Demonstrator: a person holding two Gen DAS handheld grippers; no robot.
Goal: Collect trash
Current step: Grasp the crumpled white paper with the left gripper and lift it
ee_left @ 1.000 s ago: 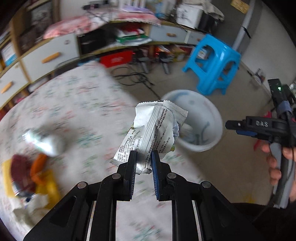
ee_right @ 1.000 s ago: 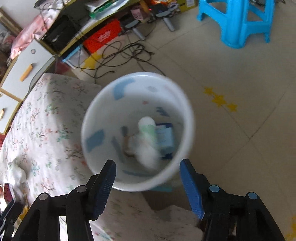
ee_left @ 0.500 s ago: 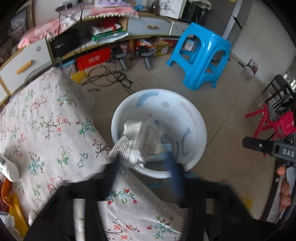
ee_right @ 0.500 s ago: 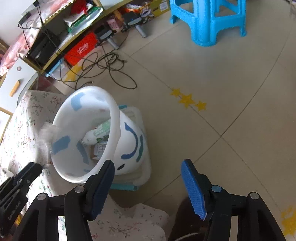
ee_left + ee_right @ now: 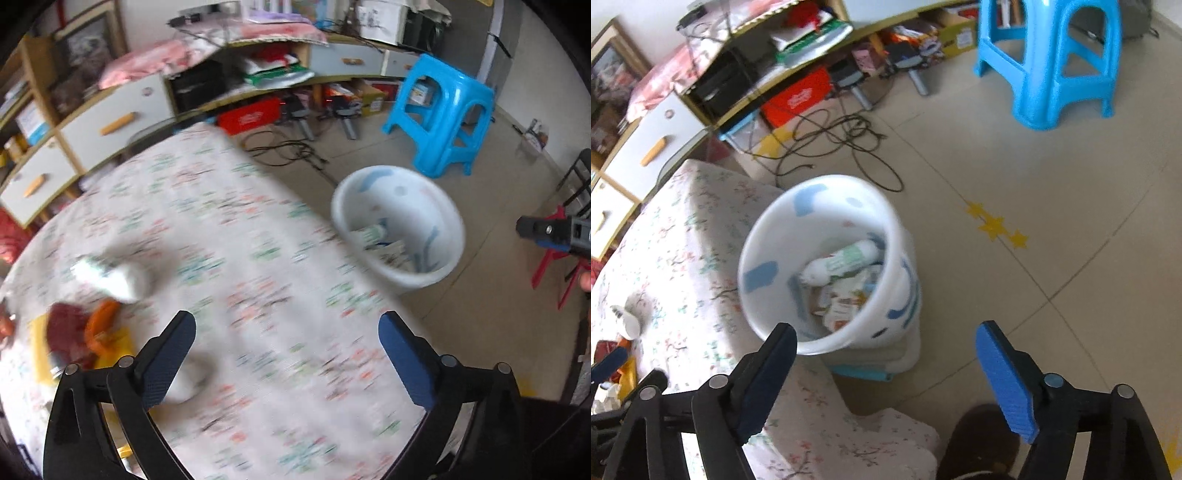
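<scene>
Two handheld grippers are seen from their own wrist cameras, both angled down. The left gripper [image 5: 286, 326] is held above a table [image 5: 236, 229] covered in a floral cloth; its jaws are spread wide and opening, with nothing between them. The left view is blurred. On the cloth, trash is seen: a white bottle [image 5: 110, 275] lying on its side, and nearer the table edge a heap of red, orange and yellow wrappers [image 5: 79, 341]. A white bin [image 5: 397, 230] with blue marks stands on the floor just beside the table. The right gripper [image 5: 884, 349] is held over the floor beside the table corner, with the bin [image 5: 827, 266] ahead of it; its jaws are apart and opening, empty. Inside the bin a white tube [image 5: 846, 264] and crumpled packets [image 5: 846, 301] are seen. A blue stool [image 5: 1049, 59] stands well apart on the floor
</scene>
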